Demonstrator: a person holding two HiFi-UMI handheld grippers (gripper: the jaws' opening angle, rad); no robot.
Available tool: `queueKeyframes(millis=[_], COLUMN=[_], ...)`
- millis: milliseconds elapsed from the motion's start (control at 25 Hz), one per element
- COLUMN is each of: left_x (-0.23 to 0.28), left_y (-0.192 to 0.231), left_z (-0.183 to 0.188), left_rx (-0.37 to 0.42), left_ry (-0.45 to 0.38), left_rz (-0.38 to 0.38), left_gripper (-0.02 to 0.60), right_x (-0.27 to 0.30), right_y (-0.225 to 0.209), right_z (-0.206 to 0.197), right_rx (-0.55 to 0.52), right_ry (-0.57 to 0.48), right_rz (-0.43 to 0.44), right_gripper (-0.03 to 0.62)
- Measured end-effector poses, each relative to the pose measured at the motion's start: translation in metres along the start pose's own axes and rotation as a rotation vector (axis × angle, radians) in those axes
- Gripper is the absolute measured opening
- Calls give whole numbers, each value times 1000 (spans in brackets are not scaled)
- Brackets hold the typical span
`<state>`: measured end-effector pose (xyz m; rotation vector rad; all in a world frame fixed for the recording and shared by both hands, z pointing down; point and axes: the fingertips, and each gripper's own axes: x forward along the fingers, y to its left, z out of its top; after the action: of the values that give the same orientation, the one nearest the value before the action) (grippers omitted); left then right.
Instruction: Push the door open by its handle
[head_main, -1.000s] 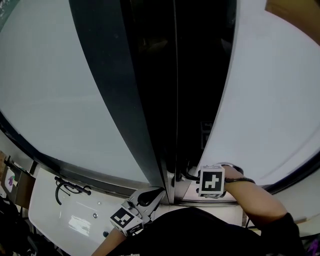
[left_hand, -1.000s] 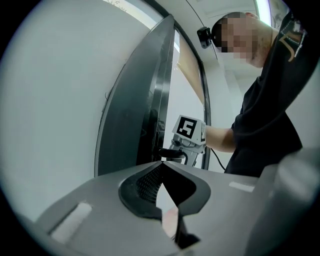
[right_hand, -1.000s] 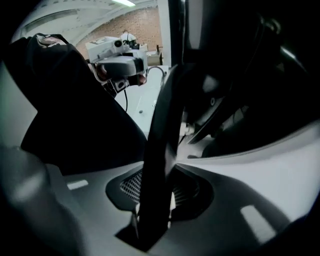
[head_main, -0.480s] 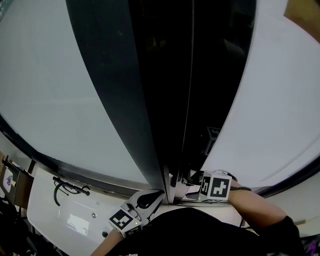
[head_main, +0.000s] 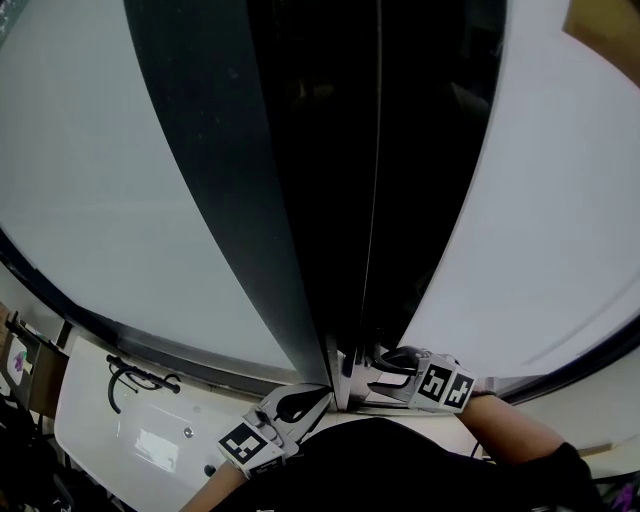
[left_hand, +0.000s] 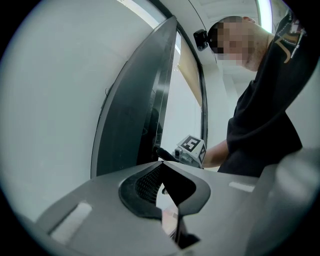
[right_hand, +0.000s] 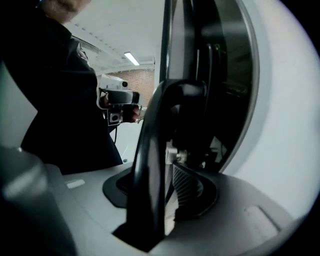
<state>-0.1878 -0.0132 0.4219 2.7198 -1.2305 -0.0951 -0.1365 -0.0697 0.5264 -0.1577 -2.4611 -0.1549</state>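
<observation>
The black handle (right_hand: 150, 150) sits low on the edge of the dark door (head_main: 290, 200), right between the jaws of the right gripper (head_main: 385, 362). Those jaws are apart, with a sliver of gap next to the bar, so it's not really clamped. The left gripper (head_main: 300, 400) hangs just beside it, jaws together, nothing in them. Pale panels (head_main: 100, 200) flank the door.

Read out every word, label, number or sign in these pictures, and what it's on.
No readable words or numbers anywhere.
Black-and-white square markers on the right gripper's cube and the left gripper's cube: patterns, not text.
Small white sign with a purple mark, at the left edge of the head view: too small to read.
</observation>
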Motion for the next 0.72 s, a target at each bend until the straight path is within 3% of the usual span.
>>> queueKeyframes(millis=[440, 720], left_x=[10, 67], left_y=[-17, -48], left_z=[4, -6], left_rx=[21, 31], left_ry=[14, 66], left_rz=[-43, -61], left_gripper=[0, 0], right_x=[5, 4], right_y=[-86, -166], right_z=[-5, -7], right_rx=[25, 63], right_ry=[56, 70], right_rz=[-57, -104], right_gripper=[164, 170])
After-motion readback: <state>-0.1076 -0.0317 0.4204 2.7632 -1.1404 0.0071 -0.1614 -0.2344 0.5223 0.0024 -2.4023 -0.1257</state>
